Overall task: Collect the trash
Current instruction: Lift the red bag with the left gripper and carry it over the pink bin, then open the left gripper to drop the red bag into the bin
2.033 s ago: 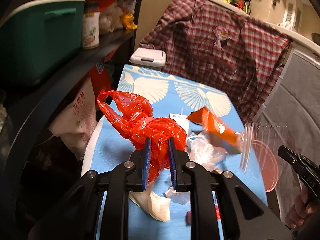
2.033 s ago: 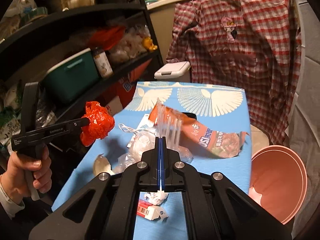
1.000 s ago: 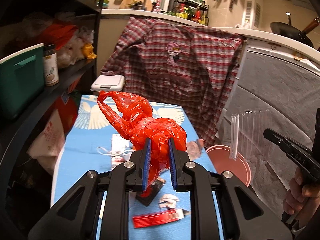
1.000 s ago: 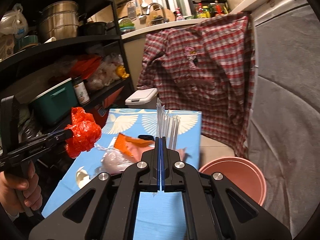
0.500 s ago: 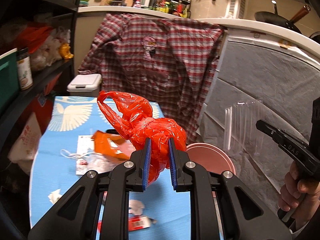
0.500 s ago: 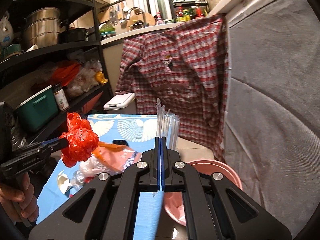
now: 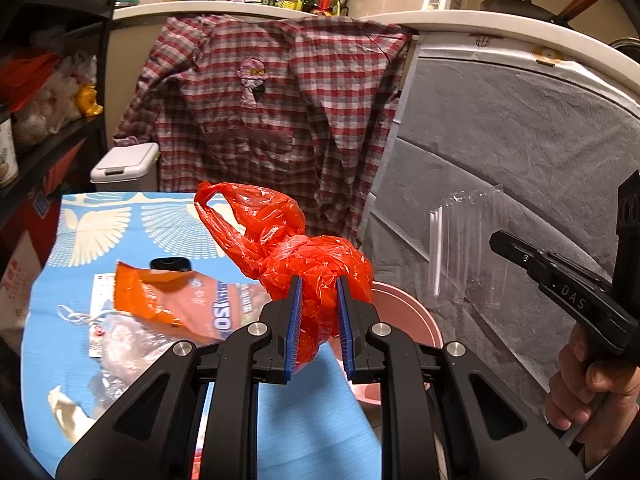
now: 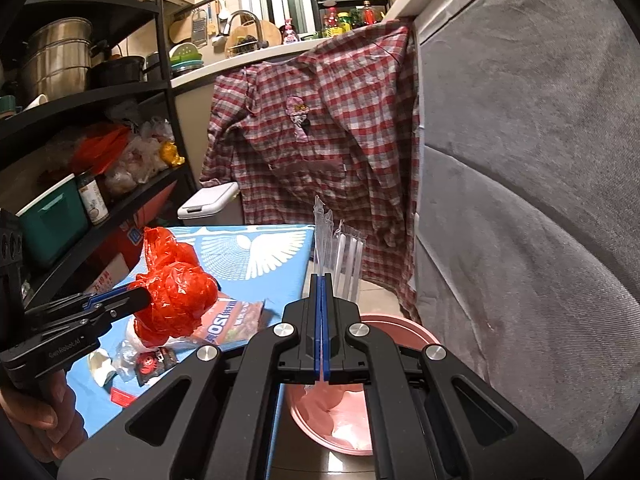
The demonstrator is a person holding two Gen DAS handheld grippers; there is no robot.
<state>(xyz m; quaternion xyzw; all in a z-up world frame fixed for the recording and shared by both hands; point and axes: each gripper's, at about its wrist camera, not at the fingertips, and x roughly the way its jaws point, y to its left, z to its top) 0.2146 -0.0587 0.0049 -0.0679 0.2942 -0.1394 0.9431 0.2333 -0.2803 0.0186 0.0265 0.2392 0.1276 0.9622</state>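
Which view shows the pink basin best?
The right wrist view: the pink basin sits on the floor beside the blue table, its rim and inside visible beneath the right gripper. In the left wrist view only a rim section shows behind the left gripper.

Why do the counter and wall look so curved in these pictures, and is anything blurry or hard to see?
Left wrist view: the fisheye lens bends the white counter edge into an arc, the corners go black, and the clear plastic packet is faint against the gray cloth. Right wrist view: the same bending, sharp focus, dim shelves, and glare on the red plastic bag.
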